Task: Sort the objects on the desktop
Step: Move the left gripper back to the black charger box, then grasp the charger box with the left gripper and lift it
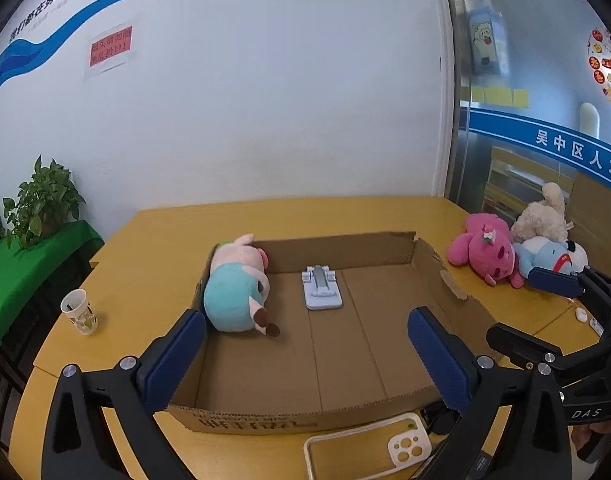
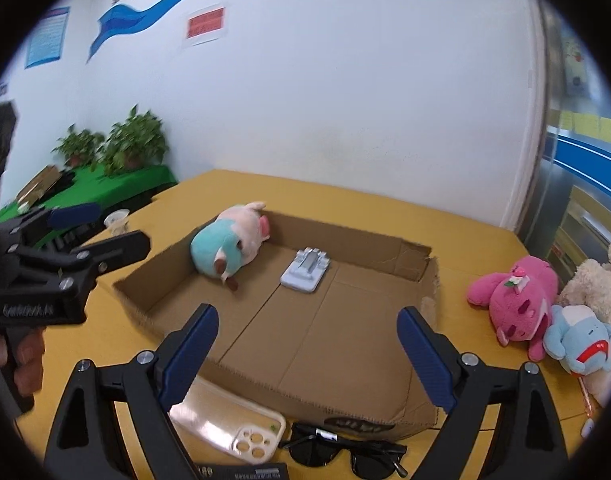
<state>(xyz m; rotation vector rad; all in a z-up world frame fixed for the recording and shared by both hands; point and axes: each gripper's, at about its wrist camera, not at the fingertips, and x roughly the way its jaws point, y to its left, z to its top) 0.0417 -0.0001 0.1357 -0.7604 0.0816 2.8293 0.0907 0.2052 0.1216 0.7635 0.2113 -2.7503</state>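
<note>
Both grippers gape empty: left gripper [image 1: 305,354] above the box [image 1: 345,344], phone case [image 1: 369,446] at its five o'clock; right gripper [image 2: 307,354] has sunglasses [image 2: 345,454] at six.

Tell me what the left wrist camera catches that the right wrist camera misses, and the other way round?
Only the left view shows the left claw from behind, open and empty, plus small white items on the table's right edge.

Only the right view shows the sunglasses lying in front of the box, and the right claw from behind, open.

Both show the cardboard box, with the pig plush and phone stand inside, the phone case, paper cup, and pink bear.
</note>
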